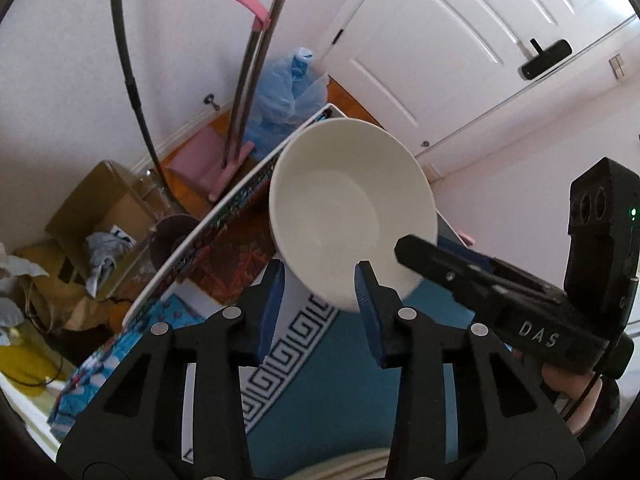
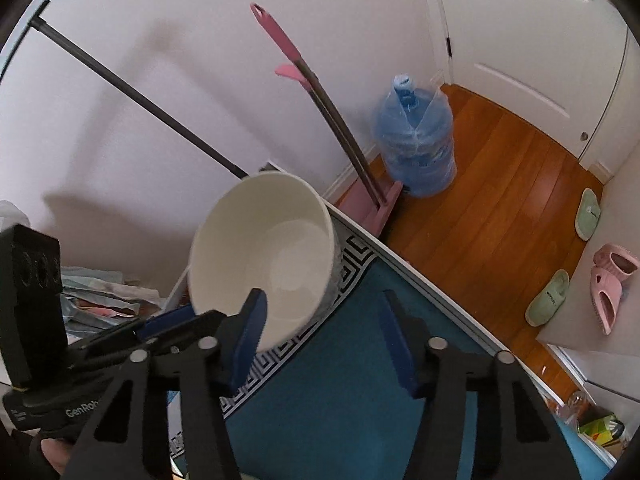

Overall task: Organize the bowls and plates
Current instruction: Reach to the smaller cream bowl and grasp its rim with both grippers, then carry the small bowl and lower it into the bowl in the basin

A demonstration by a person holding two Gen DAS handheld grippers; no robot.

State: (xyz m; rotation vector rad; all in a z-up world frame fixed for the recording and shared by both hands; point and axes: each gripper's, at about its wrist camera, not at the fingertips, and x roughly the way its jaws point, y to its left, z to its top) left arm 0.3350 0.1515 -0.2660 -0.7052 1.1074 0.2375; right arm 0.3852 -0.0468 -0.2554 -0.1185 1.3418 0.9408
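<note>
Bowl (image 2: 264, 256), white, is at patterned border of blue mat (image 2: 340, 400). R gripper (image 2: 322, 326) jaws are apart w/ bowl's rim between, not pressing. L gripper (image 1: 322, 300) is at near rim; cannot tell if it grips.

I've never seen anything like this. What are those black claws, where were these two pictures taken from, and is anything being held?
There is no robot here. A person carries a two-finger claw in each hand, and each claw has a wide-angle camera looking along its fingers. One picture looks out from the left gripper, the other from the right gripper, and each also catches the other claw at its side. Both reach toward a white bowl near the far edge of a table covered by a blue cloth with a key-pattern border. The bowl's near rim sits between the left claw's blue pads, but neither claw looks clamped, so nothing seems held yet. Pale rims at the bottom edge are probably plates.
</note>
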